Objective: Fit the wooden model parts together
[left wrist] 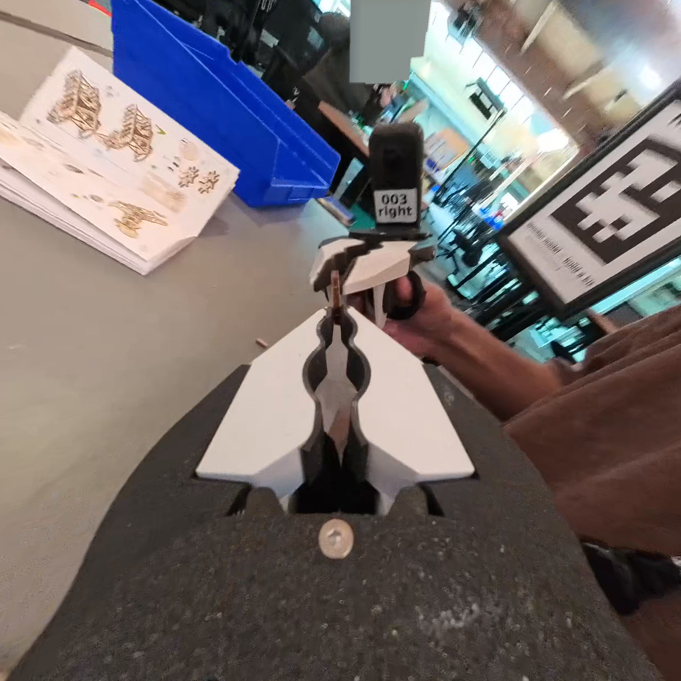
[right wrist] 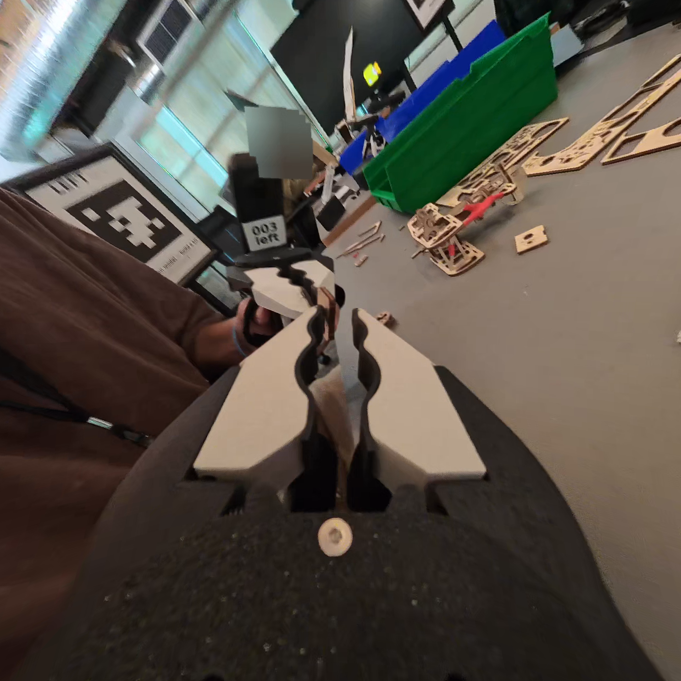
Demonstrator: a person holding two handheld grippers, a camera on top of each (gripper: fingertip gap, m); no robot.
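Above the grey tabletop (right wrist: 552, 368), the clenched left claw (left wrist: 336, 313) pinches a thin, light, brittle brown wooden piece (right wrist: 329, 313) edgewise, likely snappable, while the right claw (right wrist: 335, 317) gapes released

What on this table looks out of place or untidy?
Small wooden pieces lie scattered loose on the grey table, outside the green bin; one tiny peg sits alone near the left claw.

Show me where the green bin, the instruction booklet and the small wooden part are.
green bin (right wrist: 475, 143), right wrist view, side wall
instruction booklet (left wrist: 121, 166), left wrist view, open page
small wooden part (right wrist: 329, 313), right wrist view, flat face
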